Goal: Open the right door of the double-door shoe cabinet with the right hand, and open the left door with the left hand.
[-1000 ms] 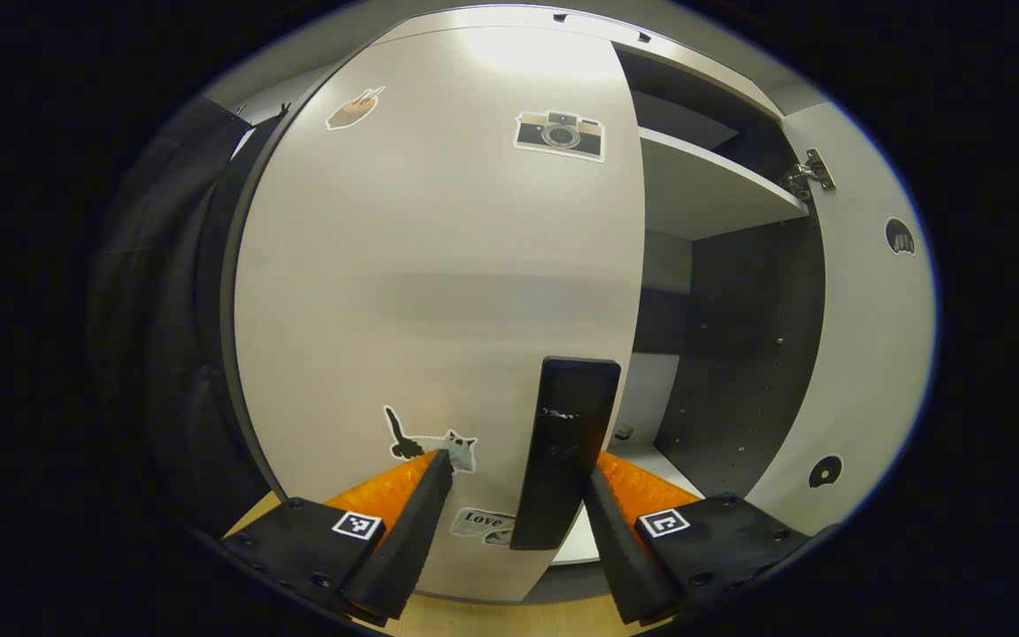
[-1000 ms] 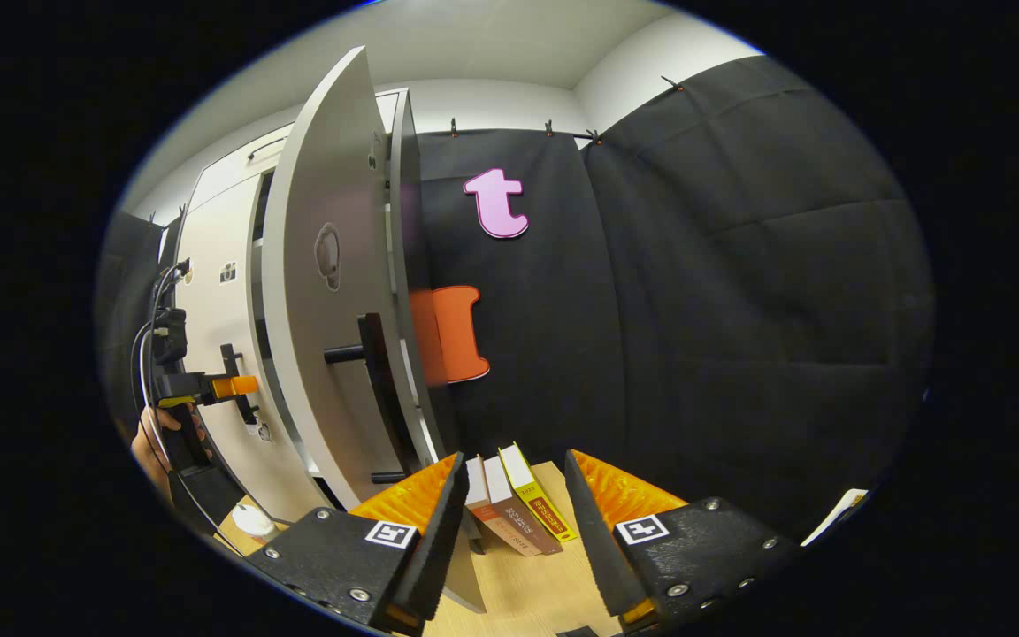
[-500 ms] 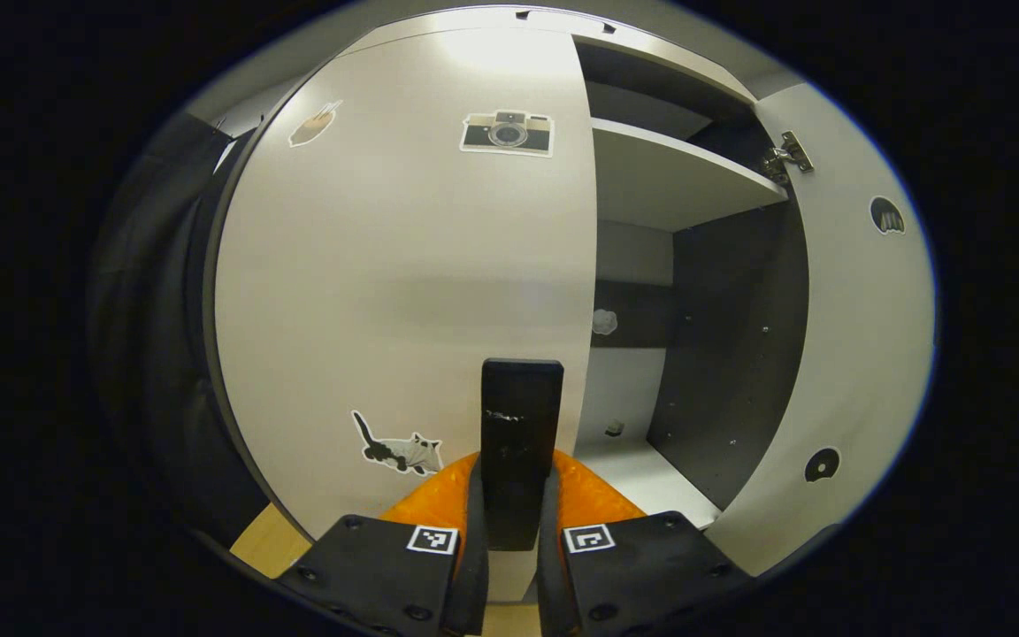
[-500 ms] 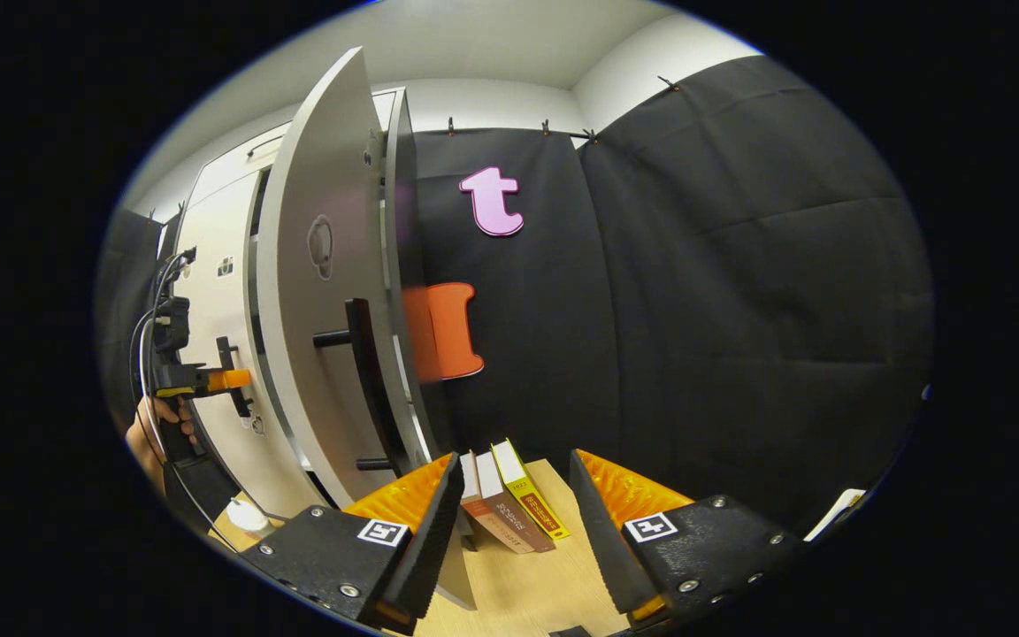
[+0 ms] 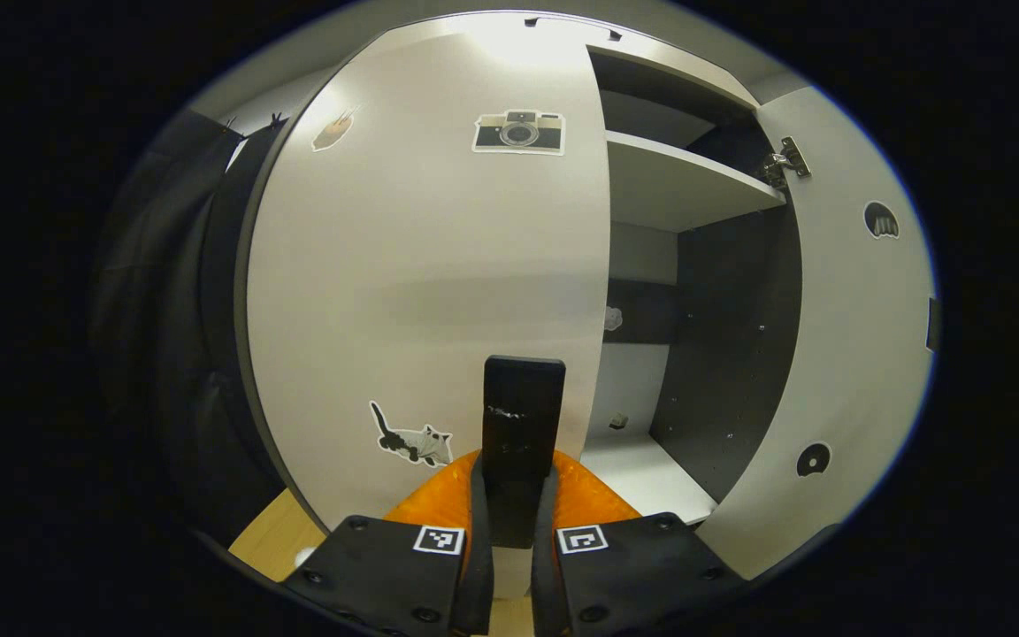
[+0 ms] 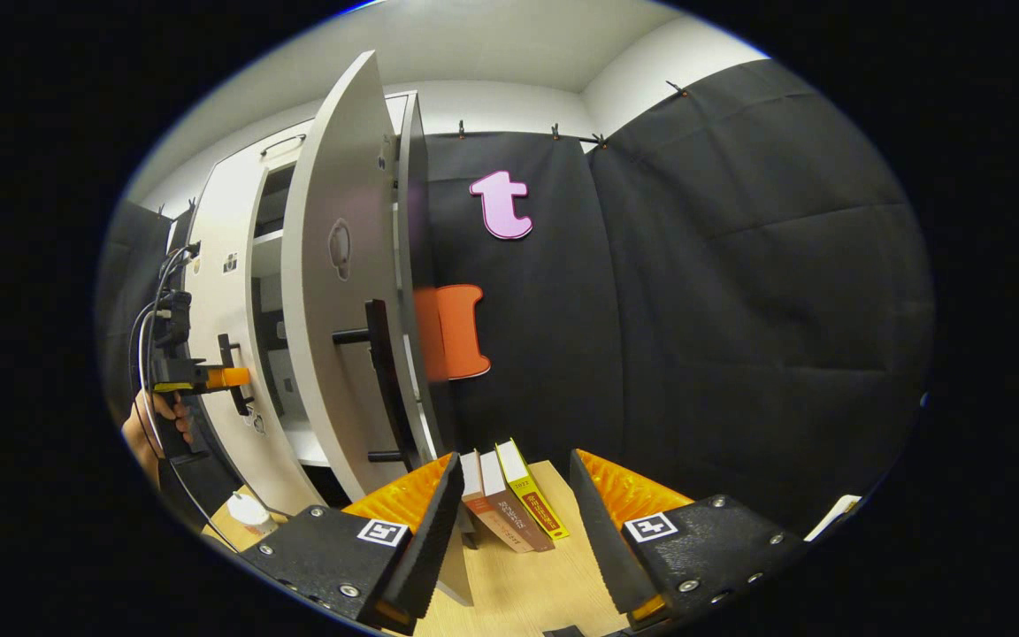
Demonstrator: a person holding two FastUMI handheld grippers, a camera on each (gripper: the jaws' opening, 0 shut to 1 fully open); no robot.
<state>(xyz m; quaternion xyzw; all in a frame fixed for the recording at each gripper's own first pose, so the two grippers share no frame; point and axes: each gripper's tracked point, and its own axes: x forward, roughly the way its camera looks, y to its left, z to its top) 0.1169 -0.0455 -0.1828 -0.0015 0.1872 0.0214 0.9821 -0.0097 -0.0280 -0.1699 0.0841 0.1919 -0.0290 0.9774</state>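
Note:
The pale left door (image 5: 439, 265) of the shoe cabinet, with several stickers on it, faces me in the left gripper view. My left gripper (image 5: 516, 466) is shut on its black vertical handle (image 5: 520, 407). The right door (image 5: 854, 354) stands swung open, baring a shelf (image 5: 686, 186). In the right gripper view the open right door (image 6: 341, 310) with its black handle (image 6: 381, 380) is to the left of my right gripper (image 6: 514, 458), which is open, holds nothing and is apart from the door. Far left, the left gripper (image 6: 209, 379) grips the left door handle (image 6: 231, 372), with a hand (image 6: 151, 433) holding it.
Three books (image 6: 509, 504) lean together on the wooden floor just beyond the right gripper's fingers. A small white object (image 6: 253, 513) lies on the floor near the left door. Black cloth walls (image 6: 722, 310) close in the right side.
The left gripper's fingers have closed on the left door handle, which stood between open fingers one second ago. The right gripper view has shifted a little and shows more of the cabinet's inside.

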